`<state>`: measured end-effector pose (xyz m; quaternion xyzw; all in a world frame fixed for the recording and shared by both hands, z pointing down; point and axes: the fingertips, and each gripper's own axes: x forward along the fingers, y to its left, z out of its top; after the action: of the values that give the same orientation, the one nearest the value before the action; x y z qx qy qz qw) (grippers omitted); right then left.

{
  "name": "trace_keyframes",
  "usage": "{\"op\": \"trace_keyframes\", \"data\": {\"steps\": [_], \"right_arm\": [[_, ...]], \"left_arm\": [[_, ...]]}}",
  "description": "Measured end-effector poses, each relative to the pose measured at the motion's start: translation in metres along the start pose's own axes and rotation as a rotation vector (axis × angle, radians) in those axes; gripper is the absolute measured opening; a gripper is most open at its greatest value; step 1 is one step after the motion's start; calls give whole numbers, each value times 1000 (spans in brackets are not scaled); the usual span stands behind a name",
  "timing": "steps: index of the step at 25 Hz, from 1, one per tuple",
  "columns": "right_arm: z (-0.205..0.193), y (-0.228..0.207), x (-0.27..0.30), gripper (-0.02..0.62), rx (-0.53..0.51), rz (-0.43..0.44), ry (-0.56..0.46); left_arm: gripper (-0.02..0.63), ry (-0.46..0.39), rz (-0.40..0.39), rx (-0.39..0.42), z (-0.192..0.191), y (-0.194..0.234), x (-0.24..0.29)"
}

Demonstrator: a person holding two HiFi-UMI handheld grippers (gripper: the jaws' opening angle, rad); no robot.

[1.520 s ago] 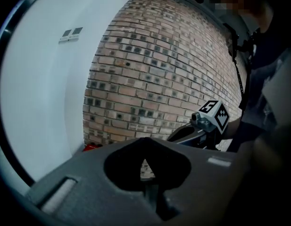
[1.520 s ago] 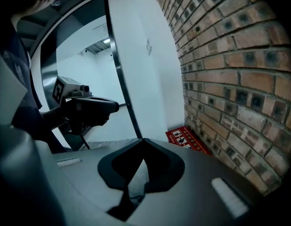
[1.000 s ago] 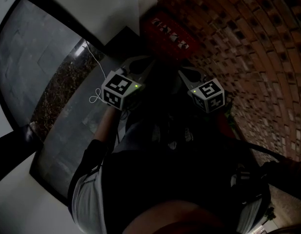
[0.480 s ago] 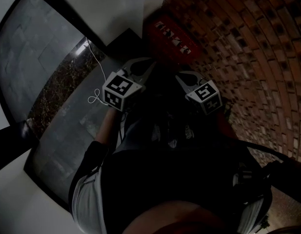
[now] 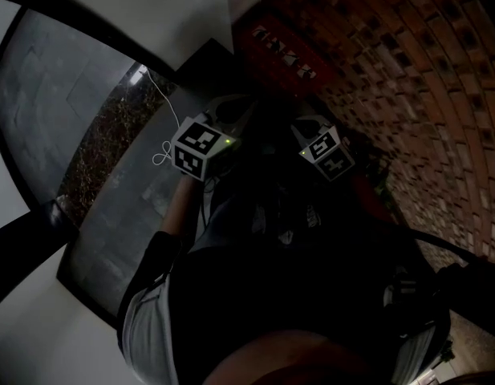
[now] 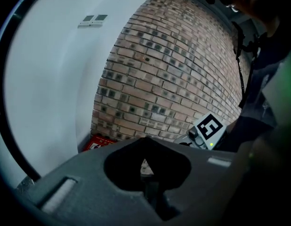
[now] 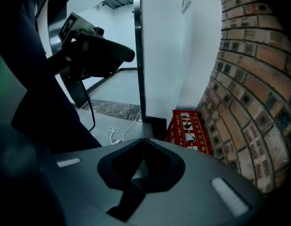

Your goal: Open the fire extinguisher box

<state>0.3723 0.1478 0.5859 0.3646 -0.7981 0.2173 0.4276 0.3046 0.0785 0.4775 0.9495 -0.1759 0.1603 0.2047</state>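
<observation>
The red fire extinguisher box (image 5: 283, 50) stands on the floor in the corner where the brick wall meets the white wall. It shows small in the left gripper view (image 6: 99, 143), and its picture-labelled front faces the right gripper view (image 7: 187, 128). My left gripper (image 5: 235, 111) and right gripper (image 5: 303, 127) hang side by side over the person's legs, short of the box and apart from it. The left gripper's (image 6: 146, 139) tips meet, with nothing between them. The right gripper's (image 7: 144, 139) tips also meet, empty, pointing down toward the floor before the box.
A curved brick wall (image 5: 407, 79) runs along the right. A white wall (image 7: 164, 55) with a dark skirting stands behind the box. A white cable (image 5: 163, 155) lies looped on the grey floor at left, beside a dark speckled stone strip (image 5: 103, 135).
The right gripper has sunk and tipped further down toward the box. The left gripper has lowered a little. Both stay shut and empty.
</observation>
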Motion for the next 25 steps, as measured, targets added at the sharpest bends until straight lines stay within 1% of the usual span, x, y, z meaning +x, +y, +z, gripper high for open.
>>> {"op": "trace_keyframes", "data": {"steps": [2, 4, 7, 10, 12, 13, 17, 22, 25], "right_arm": [[-9, -3, 7, 8, 53, 10, 5], [-14, -11, 13, 15, 78, -2, 6], [-21, -27, 25, 34, 57, -31, 30], [-17, -43, 35, 38, 41, -51, 24], [-11, -54, 42, 27, 30, -64, 7], [-8, -58, 45, 7, 26, -69, 2], [0, -72, 55, 3, 17, -75, -4], [3, -92, 64, 3, 27, -98, 29], [1, -107, 71, 3, 8, -121, 55]], "left_arm": [[0, 14, -10, 3, 1, -1, 7], [0, 27, -13, 11, 3, 0, 13], [0, 47, -9, 18, 4, 2, 21], [0, 73, 1, 18, 2, 6, 27], [0, 90, 11, 13, 0, 10, 30], [0, 97, 16, 11, -1, 12, 32], [0, 115, 31, 1, -2, 18, 38], [0, 160, 45, -2, -7, 28, 50], [0, 196, 51, 9, -11, 34, 62]]}}
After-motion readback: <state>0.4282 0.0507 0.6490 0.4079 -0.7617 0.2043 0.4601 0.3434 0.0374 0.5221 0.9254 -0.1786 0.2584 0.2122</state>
